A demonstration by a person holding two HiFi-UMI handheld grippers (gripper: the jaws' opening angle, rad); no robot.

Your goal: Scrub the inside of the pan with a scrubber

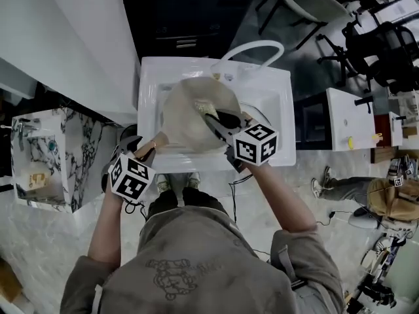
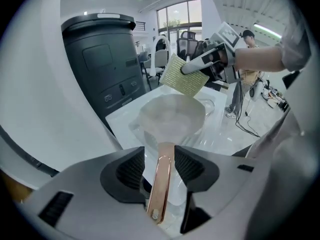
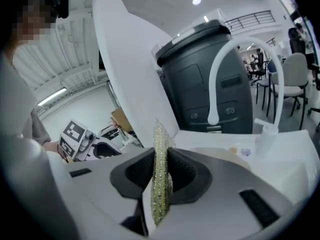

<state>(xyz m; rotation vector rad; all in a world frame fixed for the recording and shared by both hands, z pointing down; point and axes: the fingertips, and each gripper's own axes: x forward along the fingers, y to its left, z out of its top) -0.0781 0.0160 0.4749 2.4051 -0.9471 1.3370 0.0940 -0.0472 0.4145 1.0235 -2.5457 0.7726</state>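
A pale round pan [image 1: 190, 120] sits tilted in the white sink [image 1: 283, 106]. Its copper handle [image 2: 161, 181] points back toward me and lies between the jaws of my left gripper [image 2: 159, 165]. These stand open, with a thin gap on the left side of the handle. My right gripper [image 3: 160, 171] is shut on a yellow-green scrubber [image 3: 159, 144] held edge-on. In the left gripper view the scrubber [image 2: 185, 75] hangs above the pan [image 2: 172, 114], apart from its inner surface. In the head view the right gripper [image 1: 219, 124] reaches over the pan's right part.
A white curved faucet [image 1: 252, 48] arches over the back of the sink. A tall dark grey bin [image 2: 105, 59] stands behind it. A white slanted panel [image 1: 72, 38] lies to the left, chairs [image 1: 308, 5] and desks to the right, a cable on the floor.
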